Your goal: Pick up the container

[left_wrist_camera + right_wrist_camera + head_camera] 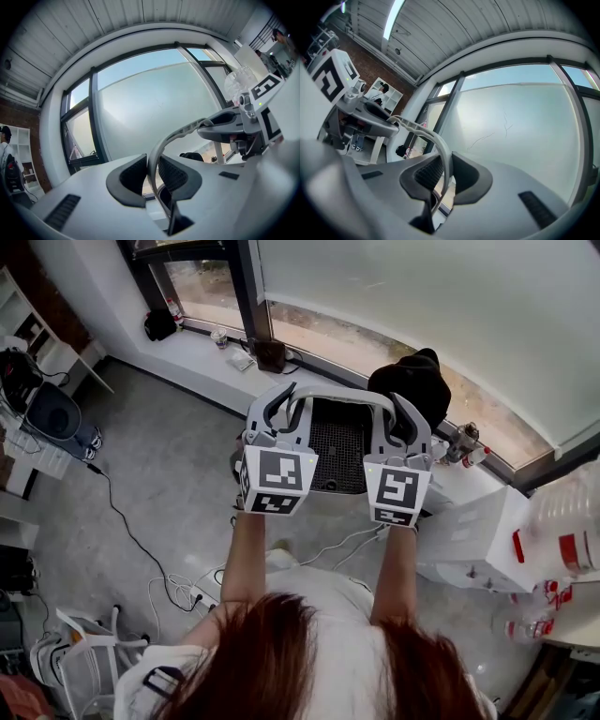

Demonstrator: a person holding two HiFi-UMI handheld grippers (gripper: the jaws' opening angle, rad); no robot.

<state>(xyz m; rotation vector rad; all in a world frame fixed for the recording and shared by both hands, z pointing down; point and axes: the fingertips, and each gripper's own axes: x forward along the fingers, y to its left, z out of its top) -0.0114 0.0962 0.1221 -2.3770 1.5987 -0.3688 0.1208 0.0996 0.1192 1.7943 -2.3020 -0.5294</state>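
the container hung between the left gripper and right gripper, each clamped on its pale rim.

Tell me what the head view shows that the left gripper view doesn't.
Only the head view: the dark mesh container itself, and the floor below with cables on it. Only the left gripper view: a close look at the left gripper, pads clamped on the handle. Both: the right gripper gripping the handle's other end, and the window.
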